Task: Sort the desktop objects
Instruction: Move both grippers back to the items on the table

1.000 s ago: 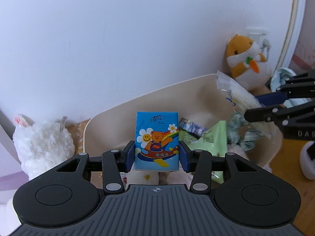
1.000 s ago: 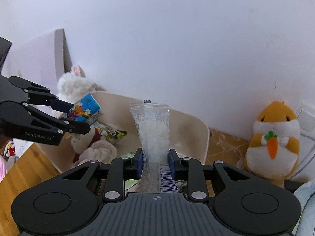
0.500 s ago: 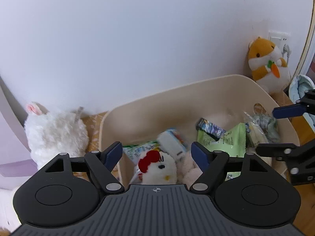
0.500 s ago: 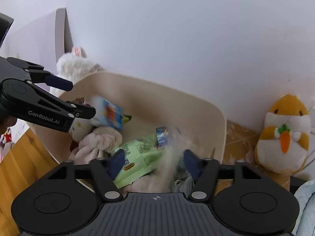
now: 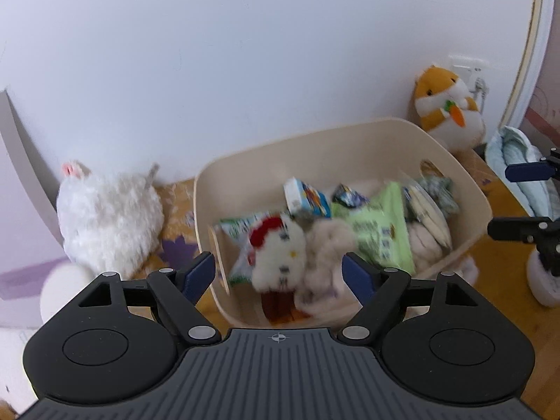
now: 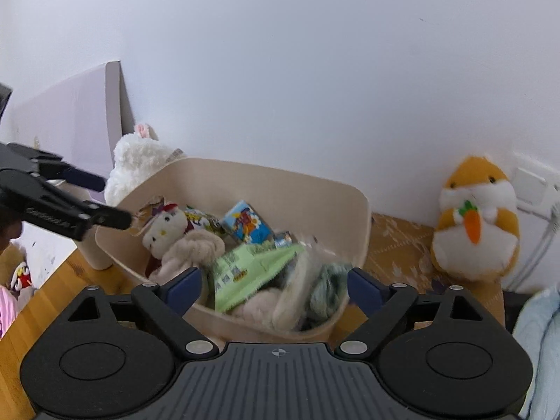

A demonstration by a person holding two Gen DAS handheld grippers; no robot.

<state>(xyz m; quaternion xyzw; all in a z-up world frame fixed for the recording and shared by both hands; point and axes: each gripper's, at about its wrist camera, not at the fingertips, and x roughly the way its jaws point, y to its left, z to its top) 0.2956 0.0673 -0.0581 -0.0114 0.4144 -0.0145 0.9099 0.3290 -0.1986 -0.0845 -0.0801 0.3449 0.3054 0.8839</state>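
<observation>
— What's the biggest thing on the desk from where you stand?

— The cream bin [image 5: 451, 161], against the white wall. It sits on the wooden desktop [image 6: 45, 301] and it's heaped with stuff. Left of it is a fluffy white bunny [image 5: 108, 220], right of it an orange hamster plush [image 6: 476, 224] with a carrot, both outside the bin.

— And the two grippers?

— Both hang just in front of the bin's near rim. The left gripper [image 5: 278, 273] has its jaws opening, already spread wide, with nothing pinched; only the bin's contents show through the gap. The right gripper [image 6: 274, 285] is the same: jaws opening, far apart, gripping nothing.

— What's inside?

— Going down in size: a beige knotted plush [image 6: 196, 250] and a white kitty plush [image 5: 280, 255] with a red bow at the front, touching. A green snack bag [image 6: 245, 273] lies across the middle. The blue tissue pack [image 6: 246, 227] with the cartoon print rests tilted on the pile behind the plushes. A clear wrapped packet [image 5: 425, 210], blurred, leans at the right end beside the green bag.
</observation>
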